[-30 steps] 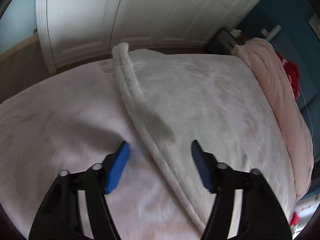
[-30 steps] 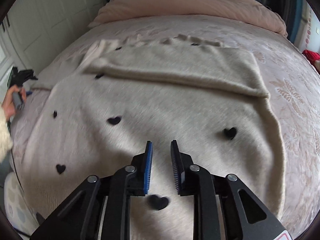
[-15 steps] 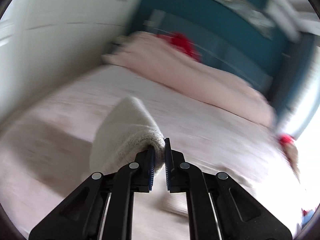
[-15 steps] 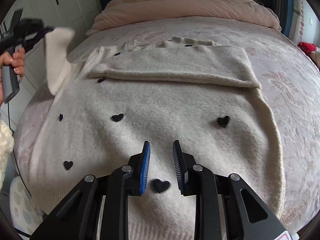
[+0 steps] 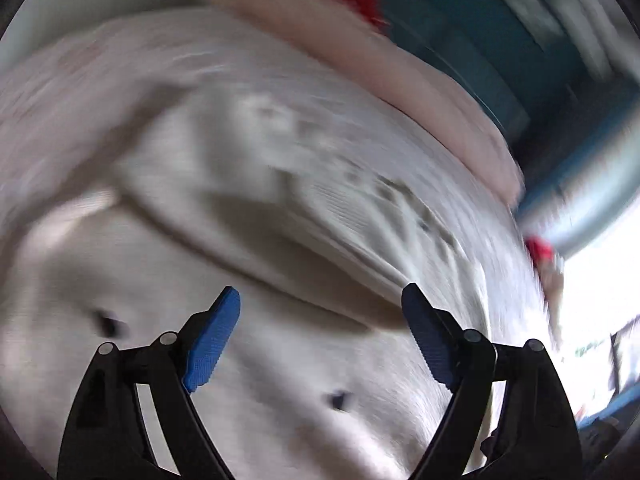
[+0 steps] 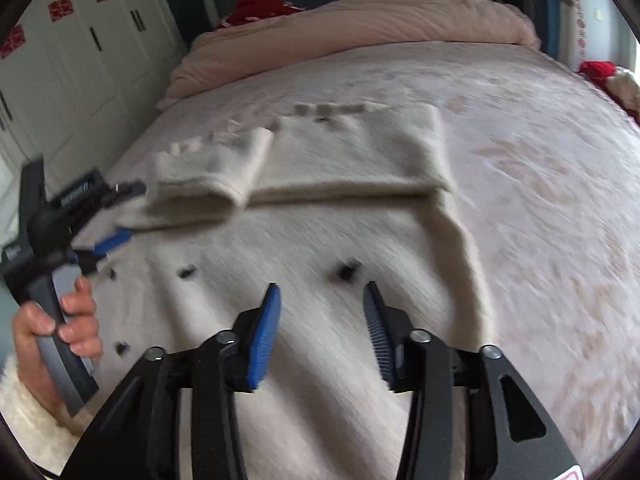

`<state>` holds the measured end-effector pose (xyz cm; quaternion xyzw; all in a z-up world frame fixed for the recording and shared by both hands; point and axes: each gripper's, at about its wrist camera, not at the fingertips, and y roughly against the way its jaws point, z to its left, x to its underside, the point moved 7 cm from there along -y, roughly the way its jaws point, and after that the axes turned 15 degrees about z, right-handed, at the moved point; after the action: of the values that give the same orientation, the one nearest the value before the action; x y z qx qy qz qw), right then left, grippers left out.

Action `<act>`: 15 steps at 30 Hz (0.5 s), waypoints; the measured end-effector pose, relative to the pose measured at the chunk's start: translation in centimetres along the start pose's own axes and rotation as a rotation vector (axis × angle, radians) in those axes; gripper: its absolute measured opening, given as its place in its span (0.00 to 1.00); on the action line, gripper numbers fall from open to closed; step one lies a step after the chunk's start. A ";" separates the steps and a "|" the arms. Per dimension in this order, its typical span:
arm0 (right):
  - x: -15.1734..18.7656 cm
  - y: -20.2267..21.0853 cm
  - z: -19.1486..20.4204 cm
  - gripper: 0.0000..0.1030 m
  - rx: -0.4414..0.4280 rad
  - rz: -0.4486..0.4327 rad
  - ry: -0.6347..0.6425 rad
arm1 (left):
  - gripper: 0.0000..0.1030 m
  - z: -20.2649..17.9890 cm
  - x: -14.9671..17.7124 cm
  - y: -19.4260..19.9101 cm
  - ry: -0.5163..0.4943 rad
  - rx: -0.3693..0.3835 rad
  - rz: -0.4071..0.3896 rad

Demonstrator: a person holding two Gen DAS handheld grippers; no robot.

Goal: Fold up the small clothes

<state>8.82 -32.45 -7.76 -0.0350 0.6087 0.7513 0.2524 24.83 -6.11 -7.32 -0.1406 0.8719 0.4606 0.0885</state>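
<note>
Bedroom: white wardrobe doors [image 6: 80, 64] stood at the far left, with red paper cutouts [image 6: 60, 8] stuck on the upper panels, and a teal headboard wall ran along the far side.
Bed: pale patterned bedspread [image 6: 540, 184] covered the mattress; a folded pink quilt [image 6: 360, 28] lay across the far end with a red item [image 6: 260, 10] just behind it.
Sweater: cream knit sweater [image 6: 320, 240] with small black hearts [image 6: 346, 271] lay flat on the bedspread, spread from the near edge toward the middle of the bed.
Right sleeve: folded across the chest as a flat band [image 6: 360, 152], its long edge running left to right.
Left sleeve: cuff end [image 6: 216, 172] lay doubled over onto the body at the far left, overlapping the end of the other sleeve.
Left gripper: in the right wrist view, left gripper [image 6: 120, 212] hung at the left edge of the sweater just beside the doubled cuff, gripped by the person's left hand [image 6: 60, 332]; in its own blurred view, left gripper [image 5: 320, 332] had its blue pads wide apart and empty above the knit.
Right gripper: right gripper [image 6: 320, 320] hovered over the near part of the sweater body, jaws moderately apart, holding nothing.
Right edge: another red object [image 6: 600, 70] sat at the far right side of the bed.
</note>
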 end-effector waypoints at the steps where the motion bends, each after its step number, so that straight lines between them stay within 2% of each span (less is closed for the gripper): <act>1: -1.3 -0.6 1.1 0.52 0.008 -0.007 0.028 | 0.78 1.4 -0.8 0.3 0.047 0.014 0.001; 3: -3.2 -1.5 3.8 0.52 0.061 -0.038 0.115 | 0.78 4.5 -2.3 0.5 0.135 0.010 0.006; 5: -5.3 -3.3 7.9 0.60 0.134 -0.051 0.271 | 0.78 6.1 -4.0 0.3 0.170 -0.009 0.000; 7: -6.6 -4.8 10.9 0.62 0.181 -0.062 0.377 | 0.78 7.8 -5.5 0.4 0.228 0.002 -0.007; 10: -8.8 -9.3 14.8 0.62 0.251 -0.015 0.511 | 0.69 10.1 -5.8 -0.6 0.330 0.018 0.023; 11: -9.2 -10.4 15.4 0.56 0.272 0.001 0.531 | 0.62 10.4 -5.9 -0.6 0.344 0.008 0.024; 12: -9.6 -11.5 15.5 0.39 0.287 0.026 0.539 | 0.54 10.5 -6.0 -0.6 0.344 -0.025 0.013; 13: -10.4 -12.5 15.1 0.07 0.289 0.063 0.517 | 0.50 10.3 -6.3 -0.7 0.328 -0.056 0.002; 14: -11.2 -12.2 14.7 0.06 0.266 0.053 0.472 | 0.42 10.2 -6.4 -0.5 0.306 -0.096 -0.014; 15: -12.5 -10.3 13.7 0.06 0.182 -0.005 0.372 | 0.38 10.3 -6.4 -0.5 0.291 -0.115 -0.020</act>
<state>27.49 -22.53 -8.96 -0.1516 0.7102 0.6732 0.1397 31.26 3.15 -11.67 -0.2193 0.8462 0.4839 -0.0424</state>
